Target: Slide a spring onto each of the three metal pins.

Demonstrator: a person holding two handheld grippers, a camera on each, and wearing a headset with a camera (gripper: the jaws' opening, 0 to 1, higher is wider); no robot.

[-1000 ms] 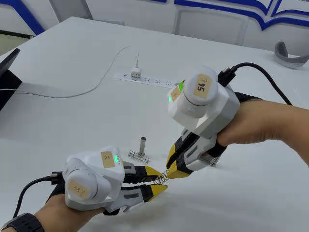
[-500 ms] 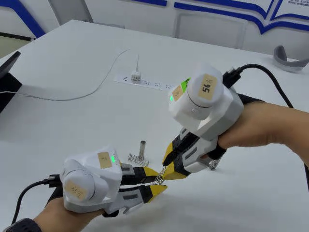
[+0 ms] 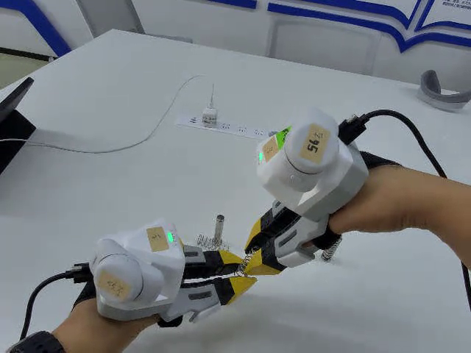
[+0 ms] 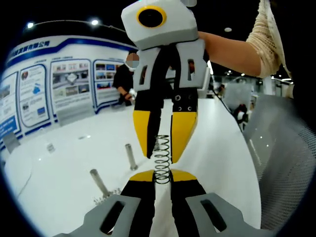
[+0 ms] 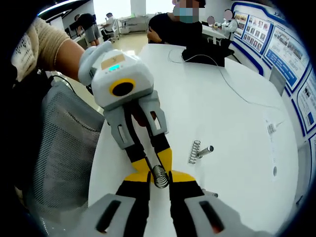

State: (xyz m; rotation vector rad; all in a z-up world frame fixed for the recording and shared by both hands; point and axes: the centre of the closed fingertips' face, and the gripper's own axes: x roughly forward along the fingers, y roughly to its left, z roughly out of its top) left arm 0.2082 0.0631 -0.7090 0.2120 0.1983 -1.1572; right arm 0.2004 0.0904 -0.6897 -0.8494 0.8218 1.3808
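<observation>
Both tongs meet low over the near part of the table point(image 3: 110, 184), tip to tip. Left tongs point(image 3: 237, 272) are clenched on one end of the spring point(image 4: 162, 159). Right tongs point(image 5: 160, 177) are clamped across its other end, so the coil spans the short gap between them, clear of the table.

Change over the last second: slight. Right tongs have dipped and closed in on the left pair, and the stretch of coil showing between them is shorter. Neither side has let go. I read this as a hand-over or re-grip in mid-air, not yet a threading move.

Pin point(image 3: 218, 226) stands upright just beyond the tongs, bare, with a loose spring point(image 3: 210, 240) lying at its foot. The left gripper view gives a second pin point(image 4: 130, 156), also bare. Another spring point(image 3: 330, 248) leans by the right hand; I cannot tell whether it sits on a pin.

Judgement: no pin I can see is certainly loaded, so the task is early. Next, one pair must release so the coil's open end can go over a pin top.
</observation>
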